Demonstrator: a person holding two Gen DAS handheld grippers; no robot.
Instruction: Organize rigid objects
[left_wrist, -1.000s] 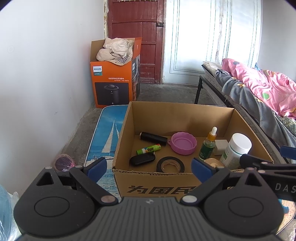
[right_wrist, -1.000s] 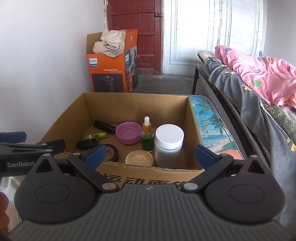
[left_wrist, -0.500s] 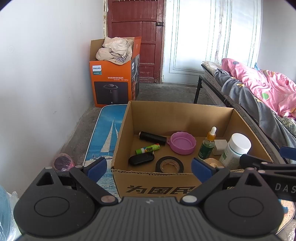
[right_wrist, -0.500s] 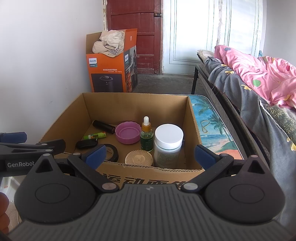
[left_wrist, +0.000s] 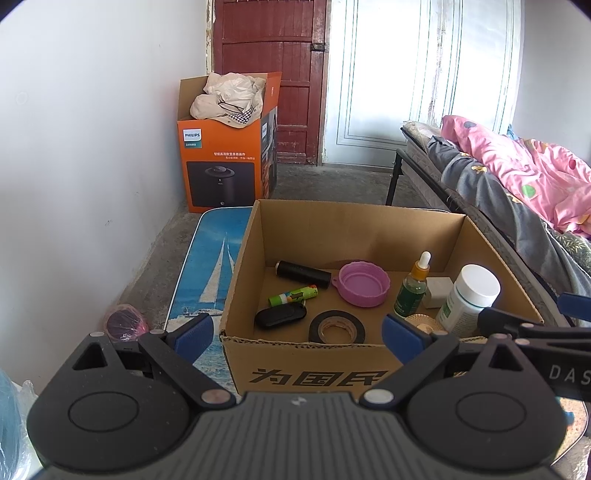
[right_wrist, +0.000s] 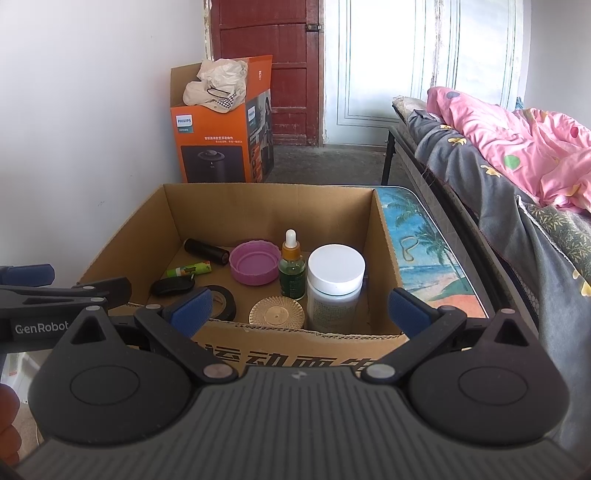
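sitting on a beach-print mat (left_wrist: 207, 266) on concrete floor, bed (right_wrist: 517, 166) alongside, orange box (left_wrist: 221, 162) by the red door. cardboard box (left_wrist: 354, 225) just ahead of left gripper (left_wrist: 297, 332) and right gripper (right_wrist: 299, 310), both spread wide and empty. inside it: white-capped jar (right_wrist: 334, 284), pink lid (left_wrist: 364, 283), tape roll (left_wrist: 337, 326), dropper bottle (right_wrist: 291, 271); near wall stands between claws and contents.

You're in a lived-in bedroom at home: a bed (left_wrist: 461, 173) with a pink quilt (left_wrist: 517, 166) runs along your right, a red wooden door (left_wrist: 269, 66) stands ahead, and an orange Philips appliance box (left_wrist: 221, 166) stuffed with clothes sits on the bare concrete floor (left_wrist: 332, 181).
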